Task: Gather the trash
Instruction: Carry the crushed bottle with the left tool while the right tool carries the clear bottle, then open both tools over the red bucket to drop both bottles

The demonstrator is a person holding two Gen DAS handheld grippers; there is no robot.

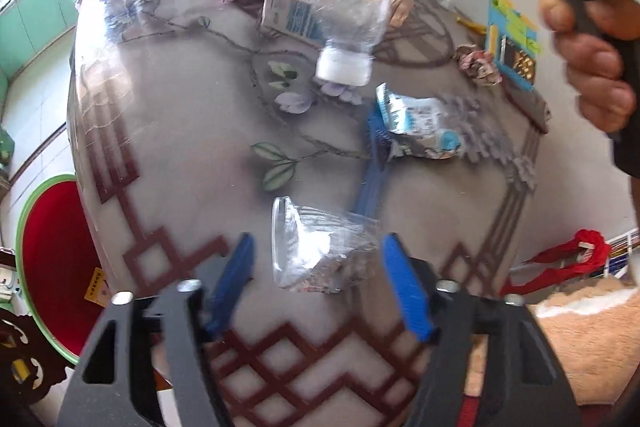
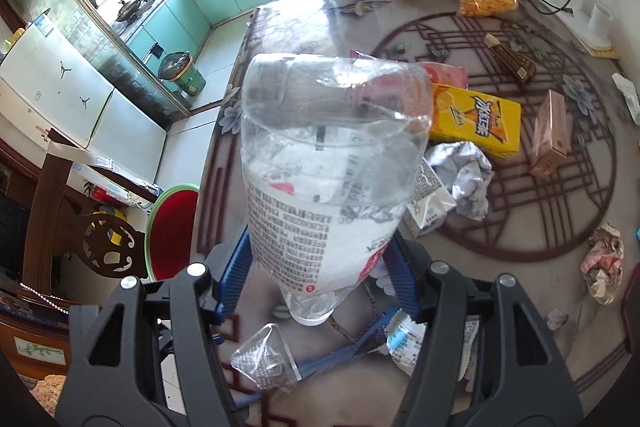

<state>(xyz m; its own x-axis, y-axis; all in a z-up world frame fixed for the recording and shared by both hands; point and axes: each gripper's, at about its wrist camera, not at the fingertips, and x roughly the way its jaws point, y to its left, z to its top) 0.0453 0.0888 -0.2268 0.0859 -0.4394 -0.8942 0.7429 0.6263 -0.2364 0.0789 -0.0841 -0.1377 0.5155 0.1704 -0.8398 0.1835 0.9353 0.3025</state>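
Desk (image 1: pixel 192 155) with patterned cover carries scattered trash; right hand-held gripper (image 2: pixel 320 267) clamps a clear plastic bottle (image 2: pixel 332 155) cap-down above it, while left hand-held gripper (image 1: pixel 318 285) hangs spread around a crushed clear plastic cup (image 1: pixel 316 247) lying there.

A clear bottle (image 2: pixel 332 163) with a white cap (image 1: pixel 343 66), a yellow carton (image 2: pixel 476 121), maroon-latticed grey tablecloth (image 1: pixel 192 147).
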